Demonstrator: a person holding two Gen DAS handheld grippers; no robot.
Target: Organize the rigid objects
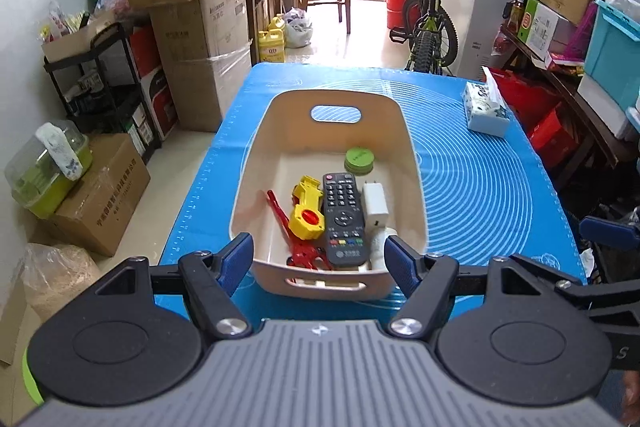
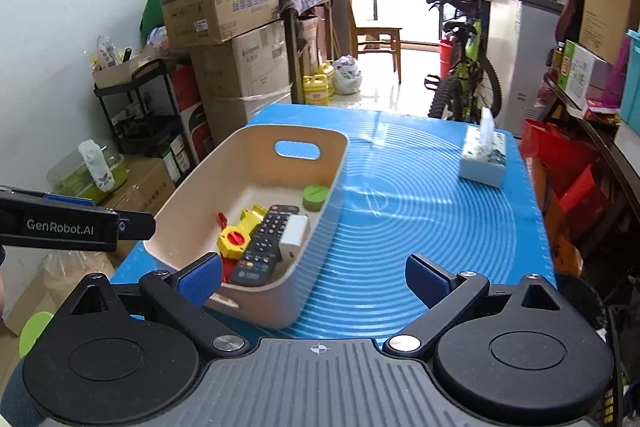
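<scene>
A beige basket with handle slots stands on the blue mat. Inside lie a black remote, a yellow toy with a red knob, a red plastic piece, a white charger and a green round tin. My left gripper is open and empty, above the basket's near end. My right gripper is open and empty, at the basket's near right corner.
A tissue box sits at the mat's far right. Stacked cardboard boxes, a black shelf and a bicycle surround the table. The left gripper's side shows at the right wrist view's left edge.
</scene>
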